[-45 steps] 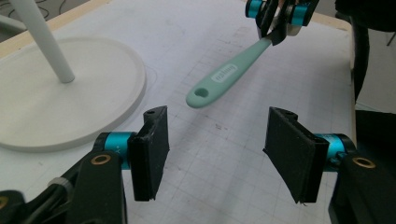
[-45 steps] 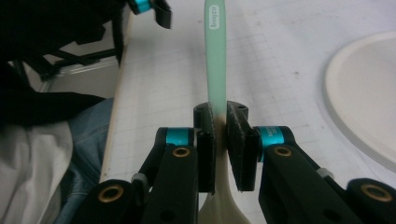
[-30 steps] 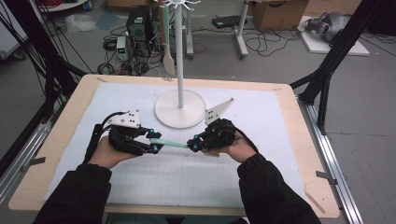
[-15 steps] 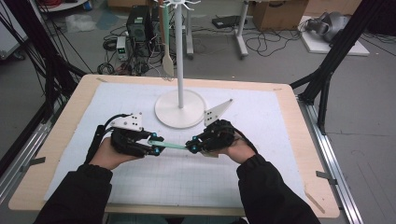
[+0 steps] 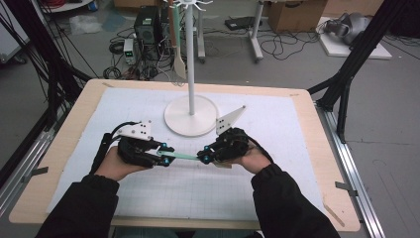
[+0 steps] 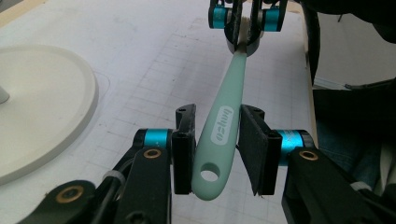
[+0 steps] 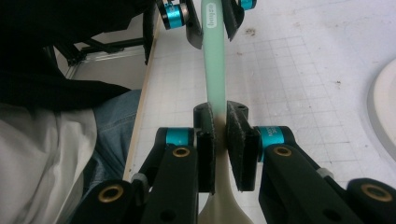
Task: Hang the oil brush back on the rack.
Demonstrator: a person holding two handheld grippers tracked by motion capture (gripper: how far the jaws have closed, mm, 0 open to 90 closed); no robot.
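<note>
High view: spatula between both grippers

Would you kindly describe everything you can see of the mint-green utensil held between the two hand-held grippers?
The mint-green utensil looks like smooth silicone or plastic: a slim handle with a hanging hole and a white oval logo at its rounded end, turning cream toward the wider head. It lies roughly level above the white gridded mat. The right hand-held gripper clamps it where green meets cream. The left hand-held gripper, whose jaws have just been closing, brackets the logo end, one pad touching, the other slightly clear.
</note>
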